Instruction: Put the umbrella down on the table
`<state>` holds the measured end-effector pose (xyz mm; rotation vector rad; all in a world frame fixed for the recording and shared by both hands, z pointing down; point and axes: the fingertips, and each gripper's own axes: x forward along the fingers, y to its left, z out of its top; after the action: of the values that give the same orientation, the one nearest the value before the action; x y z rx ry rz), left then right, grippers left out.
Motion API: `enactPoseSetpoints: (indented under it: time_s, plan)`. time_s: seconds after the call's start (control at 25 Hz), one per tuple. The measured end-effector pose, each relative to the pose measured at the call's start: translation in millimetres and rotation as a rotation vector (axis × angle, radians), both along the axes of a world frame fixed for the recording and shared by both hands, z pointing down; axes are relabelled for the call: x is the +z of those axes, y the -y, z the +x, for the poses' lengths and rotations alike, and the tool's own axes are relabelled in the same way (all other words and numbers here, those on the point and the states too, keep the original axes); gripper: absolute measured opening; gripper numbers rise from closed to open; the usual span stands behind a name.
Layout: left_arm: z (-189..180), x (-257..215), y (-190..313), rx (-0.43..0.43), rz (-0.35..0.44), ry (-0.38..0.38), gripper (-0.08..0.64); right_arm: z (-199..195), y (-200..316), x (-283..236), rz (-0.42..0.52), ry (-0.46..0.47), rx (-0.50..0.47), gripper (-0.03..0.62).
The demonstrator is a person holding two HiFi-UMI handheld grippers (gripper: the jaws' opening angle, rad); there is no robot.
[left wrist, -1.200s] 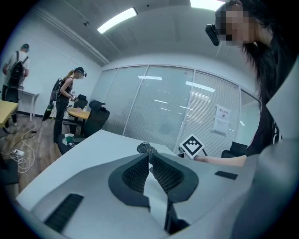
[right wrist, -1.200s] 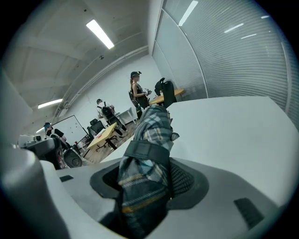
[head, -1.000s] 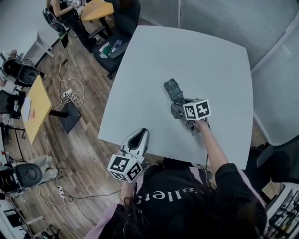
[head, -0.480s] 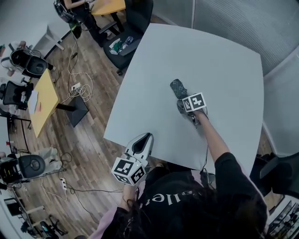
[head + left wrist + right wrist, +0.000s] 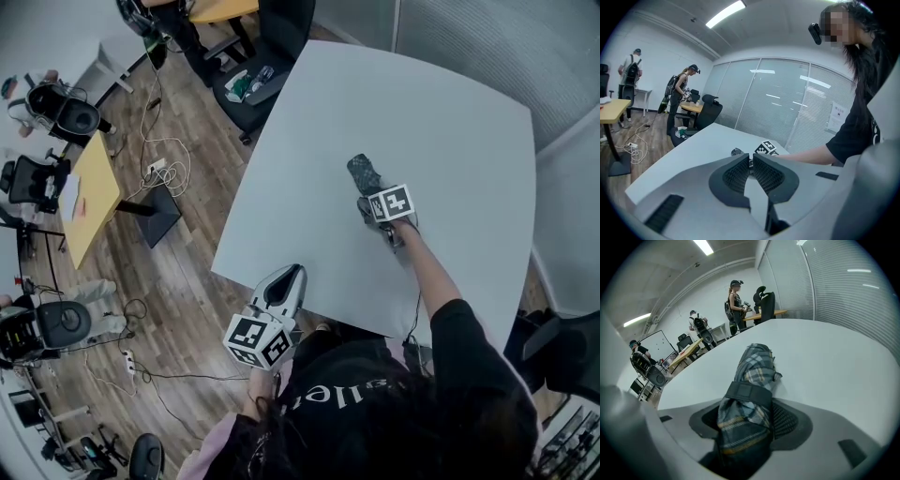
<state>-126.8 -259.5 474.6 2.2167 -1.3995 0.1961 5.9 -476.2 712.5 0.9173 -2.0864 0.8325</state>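
Head view: the folded umbrella (image 5: 362,172) lies on the grey surface (image 5: 450,122). It pokes out toward 11 o'clock from the right tool (image 5: 370,195). The left tool (image 5: 289,279) is at 7 o'clock from the umbrella, over the near edge.

Left gripper view: its jaws are almost together, with nothing in them.

Right gripper view: the jaws are opening. The checked umbrella lies between them, its tip at 12 o'clock.

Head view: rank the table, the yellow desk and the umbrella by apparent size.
1. Table, by far the largest.
2. Yellow desk, though it stands farther from the camera.
3. Umbrella, only partly in view.
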Motion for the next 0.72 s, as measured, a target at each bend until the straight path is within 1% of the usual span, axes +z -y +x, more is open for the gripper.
enactPoseSetpoints:
  time_s: [0.16,0.28,0.48,0.72]
  plan:
    - [-0.2,-4.8,0.9,0.013,0.014,-0.003,0.034,1.8,-3.0,-6.3,0.034,-0.04,-0.003,0.278]
    - [-3.1,-6.7,-2.6,0.015,0.024,-0.005,0.034,4.0,-9.4,-15.9,0.048,-0.031,0.01,0.279]
    - [-5.9,-9.9,-6.2,0.02,0.032,-0.01,0.034,12.2,-21.2,-49.8,0.096,0.036,0.038,0.278]
    - [-10.6,-12.5,-18.5,0.04,0.038,-0.017,0.034,18.6,-65.0,-94.0,0.135,0.185,0.091,0.273]
